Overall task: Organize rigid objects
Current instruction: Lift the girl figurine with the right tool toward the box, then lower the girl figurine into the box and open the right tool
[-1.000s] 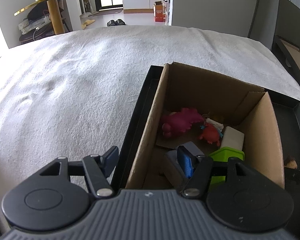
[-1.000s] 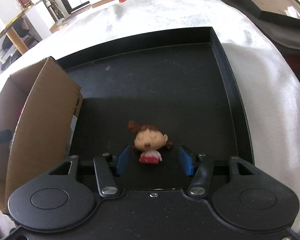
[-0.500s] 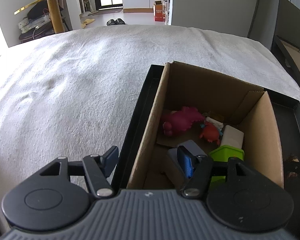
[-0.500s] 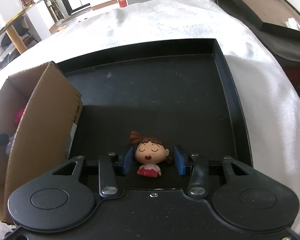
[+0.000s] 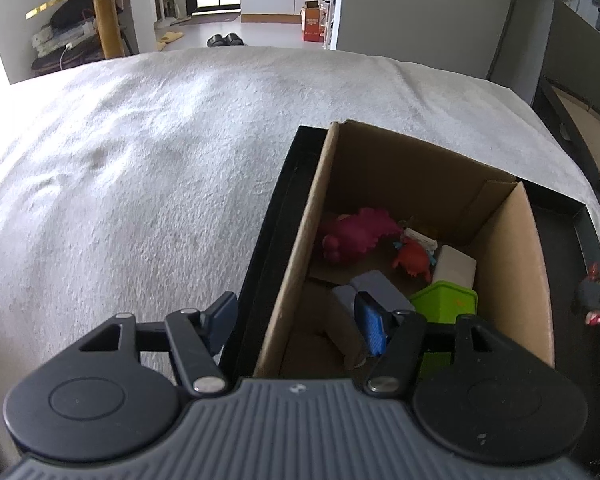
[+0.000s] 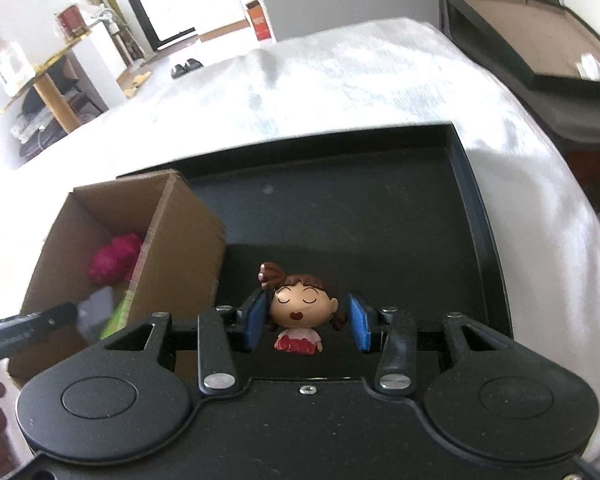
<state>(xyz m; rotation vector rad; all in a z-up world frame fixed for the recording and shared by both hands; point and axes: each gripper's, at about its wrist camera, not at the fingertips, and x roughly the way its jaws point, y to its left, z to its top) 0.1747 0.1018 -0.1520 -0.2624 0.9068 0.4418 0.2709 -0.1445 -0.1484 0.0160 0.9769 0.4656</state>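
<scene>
A white cloth (image 5: 148,184) covers the whole surface. On it lies a black tray (image 6: 380,216). The right wrist view shows the tray's bare floor and far rim, while the left wrist view shows only its left edge and a strip at 3 o'clock. A cardboard box (image 5: 512,248) stands in the tray's left part. The left wrist view looks into it: a pink toy (image 5: 356,232) at the far end, a red toy (image 5: 412,258) beside it, a white block (image 5: 456,266), a green block (image 5: 446,300) and a grey block (image 5: 376,288) nearer. The right wrist view shows only the pink toy and blurred grey and green.

The left gripper (image 5: 296,320) has its jaws apart astride the box's left wall, one finger outside, one inside, pressing on nothing. The right gripper (image 6: 306,318) has just closed its jaws on the doll (image 6: 300,308), clamping its head at both sides, clear of the tray floor, just right of the box. The left view catches only a sliver of the doll at 3 o'clock.
</scene>
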